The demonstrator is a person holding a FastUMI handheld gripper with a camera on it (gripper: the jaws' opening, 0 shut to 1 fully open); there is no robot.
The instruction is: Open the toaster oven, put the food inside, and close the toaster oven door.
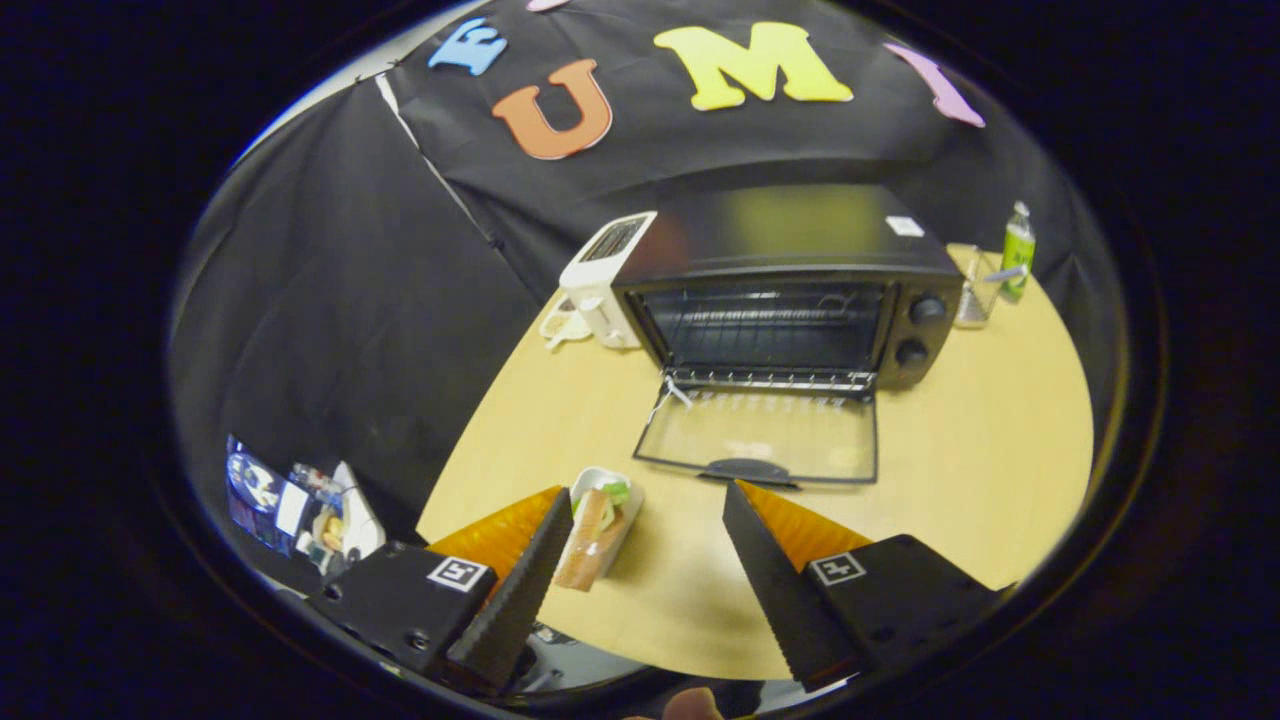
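A black toaster oven [790,285] stands on the wooden table [980,450] beyond my fingers. Its glass door [760,435] lies folded down flat toward me, showing the wire rack inside. The food, a sandwich in a small white tray [597,525], rests on the table close to my left finger, just inside its tip. My gripper [645,492] hovers above the table's near edge, open, with nothing between its fingers. The oven door's handle sits just ahead of my right fingertip.
A white pop-up toaster [603,280] stands against the oven's left side. A glass [975,290] and a green bottle [1017,250] sit to the oven's right, at the table's far edge. Cluttered items [295,505] lie below the table, left of my left finger.
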